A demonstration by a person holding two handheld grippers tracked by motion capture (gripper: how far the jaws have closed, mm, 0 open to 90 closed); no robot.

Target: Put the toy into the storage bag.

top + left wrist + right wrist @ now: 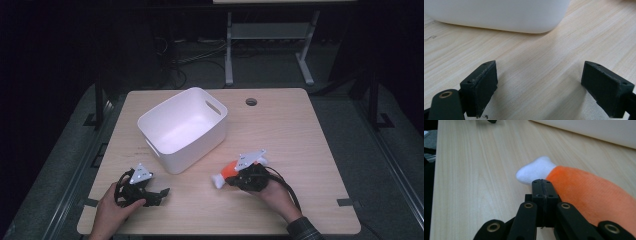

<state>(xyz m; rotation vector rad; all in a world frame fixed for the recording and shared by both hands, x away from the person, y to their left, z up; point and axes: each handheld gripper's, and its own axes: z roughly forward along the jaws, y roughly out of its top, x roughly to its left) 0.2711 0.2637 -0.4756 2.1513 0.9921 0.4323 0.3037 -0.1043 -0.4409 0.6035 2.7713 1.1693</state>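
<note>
While the left tongs (539, 87) gape empty, the right tongs (543, 183) are pressed together beside the orange plush toy (589, 192)

Overhead view facing forward across the table (300, 130); both tongs views low, sharing the white bin (499, 15)

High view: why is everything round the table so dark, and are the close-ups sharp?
High view: light falls on the table, the floor around stays dim. Left gripper view: wood grain crisp, white bin washed out. Right gripper view: orange-and-white plush toy slightly soft.
</note>
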